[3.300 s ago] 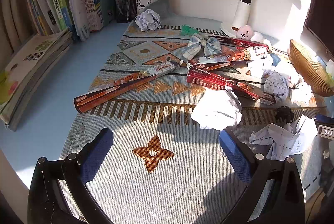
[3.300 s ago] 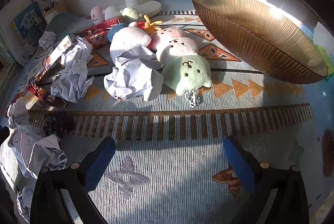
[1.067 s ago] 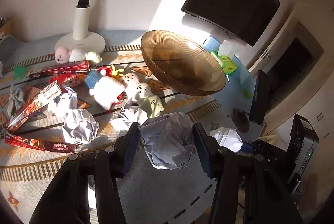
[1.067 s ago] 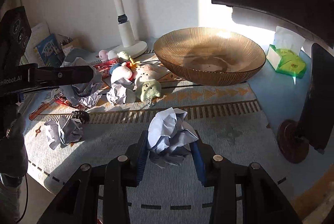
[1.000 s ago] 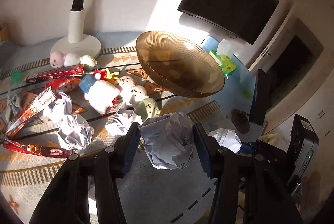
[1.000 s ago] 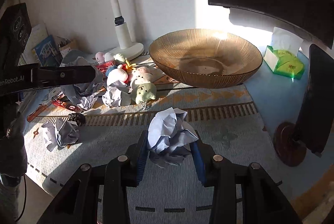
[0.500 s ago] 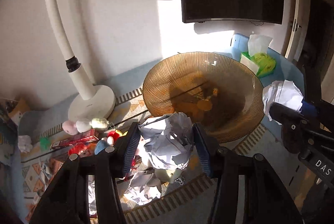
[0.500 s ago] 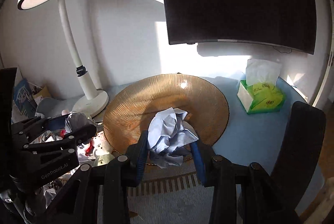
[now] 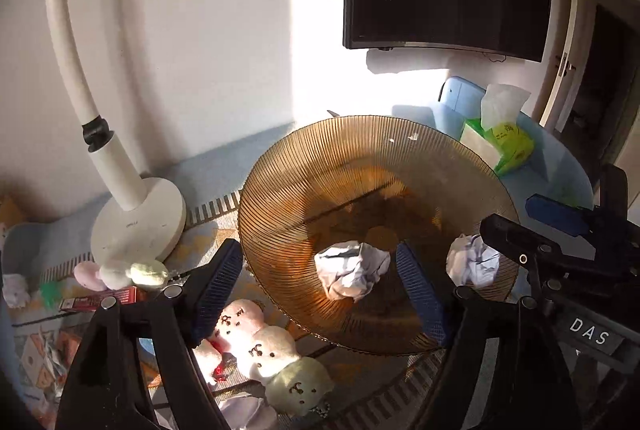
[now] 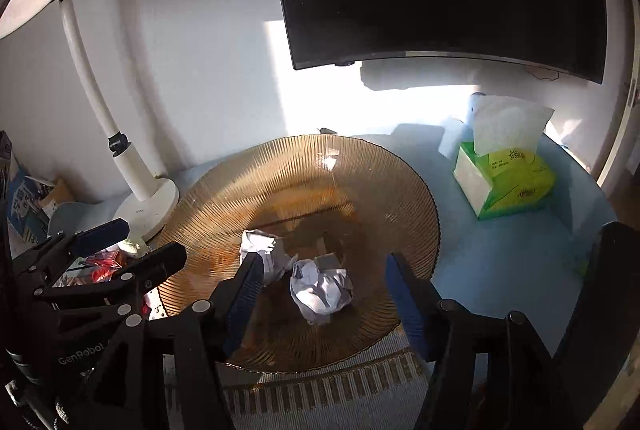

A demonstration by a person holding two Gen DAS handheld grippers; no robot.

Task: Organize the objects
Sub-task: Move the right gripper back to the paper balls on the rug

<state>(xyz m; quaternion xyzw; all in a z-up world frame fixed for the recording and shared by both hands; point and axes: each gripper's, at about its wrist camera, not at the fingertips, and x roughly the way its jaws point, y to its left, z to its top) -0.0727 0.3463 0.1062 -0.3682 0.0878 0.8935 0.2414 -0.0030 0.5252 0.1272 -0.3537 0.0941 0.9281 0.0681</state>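
- Now both paper balls (image 9: 352, 276) (image 10: 320, 290) lie in the amber bowl (image 9: 280, 165).
- My left gripper (image 9: 320, 294) and right gripper (image 10: 322, 294) gape wide, empty.
- I lift straight up, clearing the rim.

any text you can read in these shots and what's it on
"DAS" on a label on the right tongs.
"GenRobot" on the left tongs; the rest is cut off.
Print on the tissue pack, the lamp base, the red box and the books: too small or blurred to read.
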